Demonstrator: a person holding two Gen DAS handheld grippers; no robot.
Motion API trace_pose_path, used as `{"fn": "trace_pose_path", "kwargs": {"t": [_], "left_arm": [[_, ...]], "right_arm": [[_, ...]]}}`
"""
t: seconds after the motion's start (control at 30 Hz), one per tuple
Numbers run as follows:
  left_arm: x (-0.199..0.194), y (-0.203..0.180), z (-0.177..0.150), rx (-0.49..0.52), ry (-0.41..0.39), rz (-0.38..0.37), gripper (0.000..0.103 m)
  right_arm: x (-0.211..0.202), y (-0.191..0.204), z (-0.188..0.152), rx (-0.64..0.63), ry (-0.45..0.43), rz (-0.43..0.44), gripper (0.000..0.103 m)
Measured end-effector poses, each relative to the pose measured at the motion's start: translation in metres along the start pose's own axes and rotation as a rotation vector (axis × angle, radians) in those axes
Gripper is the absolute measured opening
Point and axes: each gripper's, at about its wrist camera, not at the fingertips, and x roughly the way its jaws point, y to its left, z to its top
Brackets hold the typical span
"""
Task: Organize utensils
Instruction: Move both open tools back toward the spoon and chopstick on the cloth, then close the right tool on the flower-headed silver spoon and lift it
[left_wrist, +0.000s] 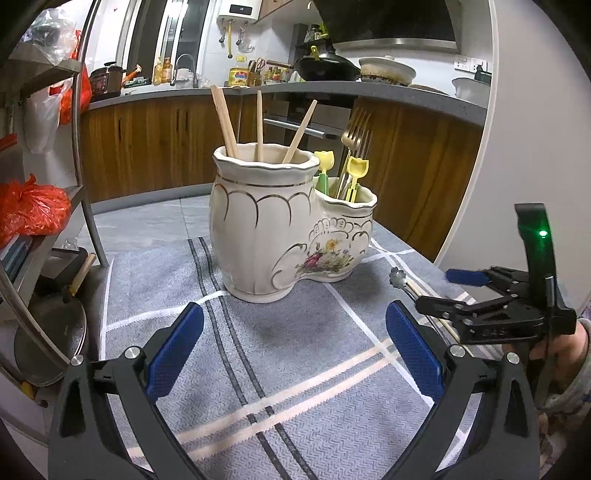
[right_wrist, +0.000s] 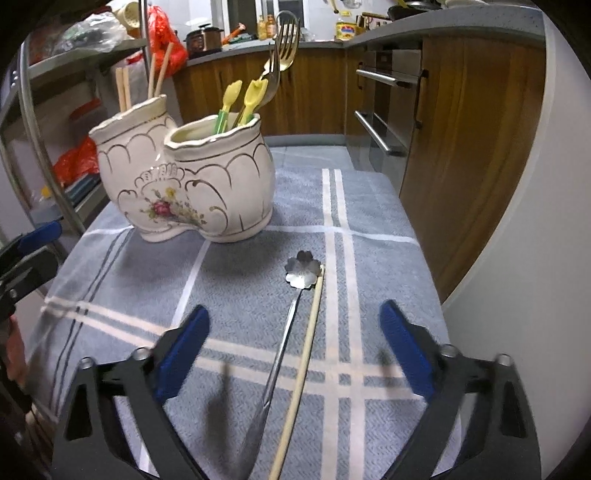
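A white ceramic two-compartment holder (left_wrist: 280, 229) with a flower print stands on a grey striped cloth (left_wrist: 295, 350). Its tall compartment holds wooden chopsticks (left_wrist: 225, 118); its low compartment holds gold forks (left_wrist: 356, 129) and yellow-tipped picks (left_wrist: 357, 168). In the right wrist view a flower-bowled metal spoon (right_wrist: 302, 273) and one chopstick (right_wrist: 306, 350) lie side by side on the cloth (right_wrist: 236, 295), between the open jaws of my right gripper (right_wrist: 295, 347). The holder (right_wrist: 192, 184) stands beyond them. My left gripper (left_wrist: 295, 347) is open and empty in front of the holder. The right gripper (left_wrist: 461, 291) shows at the right.
A metal rack (left_wrist: 74, 147) with red bags (left_wrist: 33, 210) stands left of the table. Wooden cabinets (right_wrist: 461, 147) and an oven front (right_wrist: 384, 110) stand close behind and right. The table's right edge (right_wrist: 424, 258) lies near the spoon.
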Motion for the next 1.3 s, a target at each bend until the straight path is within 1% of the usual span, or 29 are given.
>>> {"fn": "trace_pose_path", "kwargs": {"t": [0.03,0.1,0.13,0.17,0.27,0.33,0.4,0.5,0.67,0.8,0.9,0.97,1.3], "left_arm": [[0.000,0.000,0.000,-0.002,0.001,-0.002,0.097],[0.002,0.002,-0.001,-0.007,0.006,-0.005,0.097],[0.002,0.002,-0.002,-0.011,0.007,-0.007,0.097],[0.003,0.003,-0.002,-0.014,0.008,-0.009,0.097],[0.004,0.006,-0.002,-0.028,0.011,-0.017,0.097],[0.005,0.007,-0.002,-0.033,0.011,-0.022,0.097],[0.005,0.007,-0.002,-0.036,0.010,-0.027,0.097],[0.006,0.006,-0.002,-0.034,0.012,-0.030,0.097],[0.006,0.006,-0.002,-0.036,0.009,-0.031,0.097],[0.004,0.001,0.000,-0.030,0.004,-0.037,0.097],[0.002,-0.004,0.002,-0.020,0.003,-0.040,0.097],[0.003,-0.007,0.002,-0.016,0.006,-0.038,0.097],[0.002,-0.025,0.002,0.009,0.019,-0.047,0.097]], "right_arm": [[0.002,0.001,0.000,-0.002,0.011,0.002,0.064],[0.005,0.003,0.001,-0.006,0.024,0.013,0.055],[0.006,0.005,0.001,-0.011,0.031,0.017,0.048],[0.007,0.007,0.001,-0.019,0.037,0.020,0.042],[0.009,0.010,0.001,-0.028,0.055,0.024,0.034],[0.011,0.010,0.002,-0.029,0.063,0.018,0.030],[0.013,0.008,0.002,-0.018,0.074,0.018,0.029],[0.020,0.006,0.003,-0.008,0.095,0.021,0.024],[0.023,0.003,0.007,-0.006,0.095,0.021,0.008],[0.023,0.002,0.007,-0.008,0.084,0.037,0.005],[0.016,0.000,0.006,-0.001,0.044,0.062,0.004],[0.006,0.001,0.006,0.002,0.000,0.093,0.004],[-0.050,-0.005,0.010,0.029,-0.212,0.186,0.004]]}}
